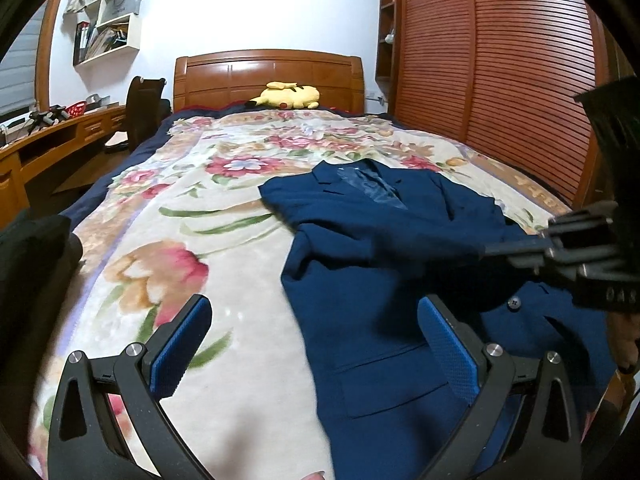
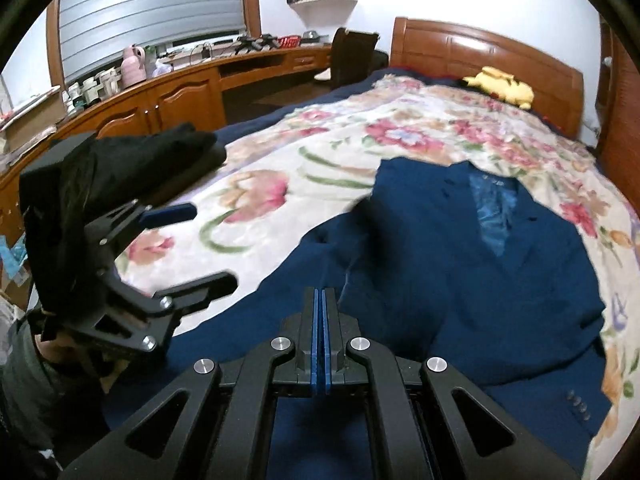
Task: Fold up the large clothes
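On the far left we see a long curved wooden desk (image 2: 180, 92) along the wall, cluttered with cups and bottles and well apart from the work, so nothing on it gets in our way. Next comes the bed's cream blanket with pink flowers and green stems (image 1: 224, 208), spread flat so it gives us a broad, soft surface for folding. Our left tongs (image 1: 316, 344) hang over the blanket's near edge with their blue pads wide apart and nothing between them; one pad sits over bare blanket, the other over the garment's left hem, which we judge a ready position for taking that side. To their right lies the task's thing, a dark blue suit jacket of smooth woven cloth (image 1: 380, 240), face up on the right half of the bed, collar toward the wooden headboard (image 1: 272, 76), lapels parted to show a shiny lighter blue lining, one sleeve bent across the chest; it is not yet folded. Laid front-up like this, its seams and pockets are easy for us to line up. Our right tongs (image 2: 320, 300) are squeezed tight, pads meeting, with no cloth visibly caught between them, hovering above the jacket's lower front. At the head of the bed a yellow plush toy (image 1: 288, 96) rests clear of the folding area.
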Motion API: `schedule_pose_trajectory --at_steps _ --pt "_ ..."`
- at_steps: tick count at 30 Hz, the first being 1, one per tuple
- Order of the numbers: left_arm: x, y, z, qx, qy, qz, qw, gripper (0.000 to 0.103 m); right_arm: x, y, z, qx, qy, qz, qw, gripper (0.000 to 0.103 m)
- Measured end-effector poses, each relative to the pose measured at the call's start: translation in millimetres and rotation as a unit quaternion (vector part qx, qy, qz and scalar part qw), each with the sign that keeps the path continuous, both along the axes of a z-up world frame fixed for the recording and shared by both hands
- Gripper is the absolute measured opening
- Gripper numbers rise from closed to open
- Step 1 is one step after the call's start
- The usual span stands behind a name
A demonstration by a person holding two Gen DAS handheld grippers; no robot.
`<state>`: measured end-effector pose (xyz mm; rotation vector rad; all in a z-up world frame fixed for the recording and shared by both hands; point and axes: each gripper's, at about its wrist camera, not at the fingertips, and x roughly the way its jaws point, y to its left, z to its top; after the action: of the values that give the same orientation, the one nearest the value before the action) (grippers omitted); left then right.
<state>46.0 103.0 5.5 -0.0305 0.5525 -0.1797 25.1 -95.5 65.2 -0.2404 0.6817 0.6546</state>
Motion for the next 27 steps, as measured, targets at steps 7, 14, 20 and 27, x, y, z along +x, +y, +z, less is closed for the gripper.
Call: schedule_pose_trajectory --at_steps 7,14,20,27 --pt "-0.4 11.2 -0.7 -0.009 0.003 0.006 0.9999 0.103 -0.1 7.5 6.5 -0.015 -0.006 -0.005 1.000 0.017" --pt "-0.3 8.0 -2.2 -0.002 0.005 -0.002 1.0000 0.103 -5.5 -30.9 17.0 -0.015 -0.039 -0.071 0.997 0.053" --pt "3.3 -5.2 -3.8 0.001 0.010 -0.017 0.9998 0.103 -4.0 -65.3 -9.1 -0.045 -0.032 -0.135 0.989 0.053" --pt "13.2 -26.6 -2.1 -0.002 0.017 -0.053 0.9985 0.096 5.1 -97.4 -45.5 -0.051 -0.010 -0.185 0.981 0.053"
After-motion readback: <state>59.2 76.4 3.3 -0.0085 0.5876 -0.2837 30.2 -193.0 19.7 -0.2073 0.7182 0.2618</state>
